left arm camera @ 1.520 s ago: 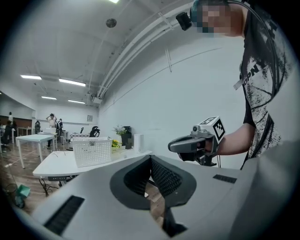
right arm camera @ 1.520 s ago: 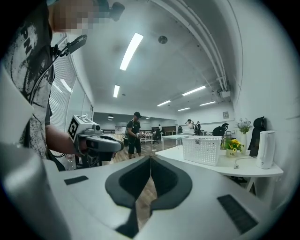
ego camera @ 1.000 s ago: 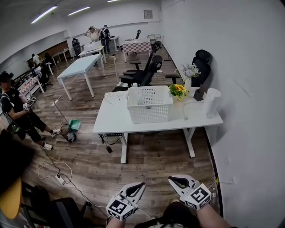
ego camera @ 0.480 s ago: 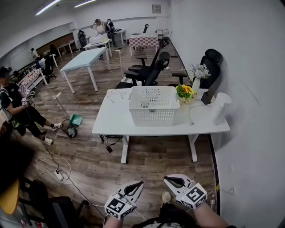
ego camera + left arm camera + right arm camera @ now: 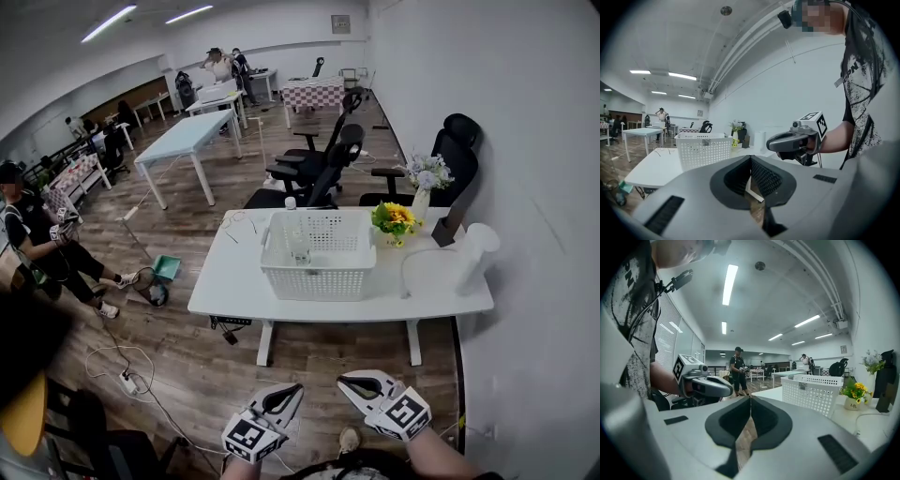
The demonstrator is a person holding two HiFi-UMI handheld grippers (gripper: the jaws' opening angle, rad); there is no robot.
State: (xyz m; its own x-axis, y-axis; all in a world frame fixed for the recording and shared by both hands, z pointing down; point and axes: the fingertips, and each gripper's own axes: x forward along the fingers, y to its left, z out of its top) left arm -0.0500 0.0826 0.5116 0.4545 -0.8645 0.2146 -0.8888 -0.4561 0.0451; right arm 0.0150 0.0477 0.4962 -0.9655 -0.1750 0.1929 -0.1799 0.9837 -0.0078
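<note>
Where the white basket point(image 5: 319, 282) stands, one small object point(image 5: 300, 254) sits inside.

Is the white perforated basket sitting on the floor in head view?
No, the white basket stands on top of the white table, next to the yellow flowers.

Left gripper point(image 5: 284, 396) and right gripper point(image 5: 355, 382) hover at the frame's bottom edge; a white basket point(image 5: 317, 254) sits mid-frame on the desk point(image 5: 232, 283).
</note>
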